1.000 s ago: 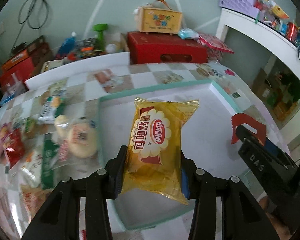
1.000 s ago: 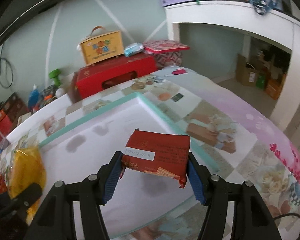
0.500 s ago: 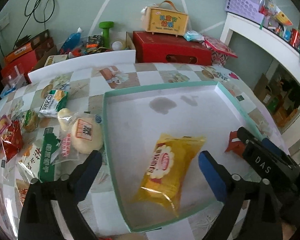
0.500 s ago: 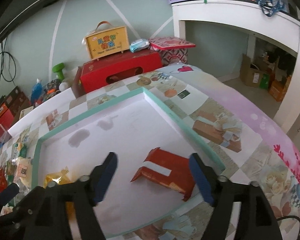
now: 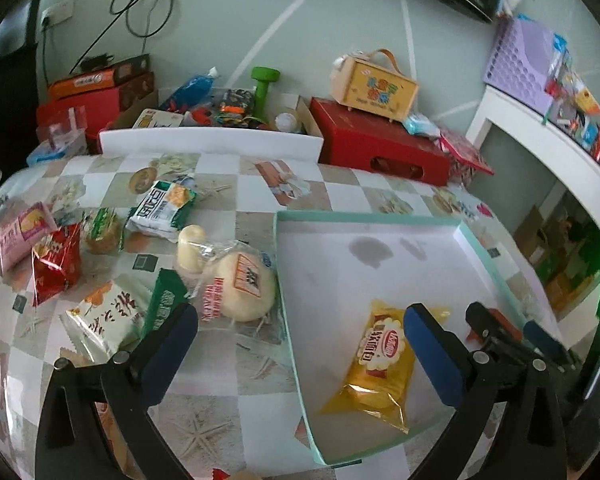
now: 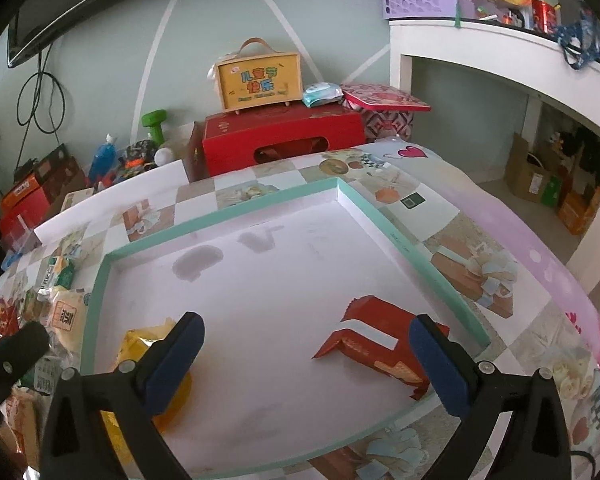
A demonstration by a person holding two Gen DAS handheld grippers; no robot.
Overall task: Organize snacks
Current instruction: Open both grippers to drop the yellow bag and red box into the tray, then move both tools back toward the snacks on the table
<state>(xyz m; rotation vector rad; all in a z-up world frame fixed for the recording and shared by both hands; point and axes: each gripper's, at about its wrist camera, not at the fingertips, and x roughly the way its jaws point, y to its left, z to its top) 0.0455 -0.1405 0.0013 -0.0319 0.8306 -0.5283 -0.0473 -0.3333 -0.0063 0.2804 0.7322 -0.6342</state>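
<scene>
Left wrist view: the left gripper [image 5: 300, 344] is opening wide, gripping nothing; the yellow plastic bread packet [image 5: 380, 364] is lying in the shallow white tray with mint-green rim [image 5: 284, 292]. I judge the round bun in clear wrap [image 5: 240, 290] on the checked tablecloth [image 5: 220, 392] is next

Right wrist view: the right gripper [image 6: 306, 354] is opening, empty; the red foil biscuit packet [image 6: 376, 344] is lying in the tray's right corner, needing no more

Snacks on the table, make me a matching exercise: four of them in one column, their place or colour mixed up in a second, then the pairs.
1. yellow bread pack
2. red wafer pack
3. round bun
4. pink packet

A. on the cloth, just outside the tray's left wall
B. in the tray, right side
C. far left of the cloth
D. in the tray, left side

Pairs: 1-D, 2-B, 3-A, 4-C
</scene>
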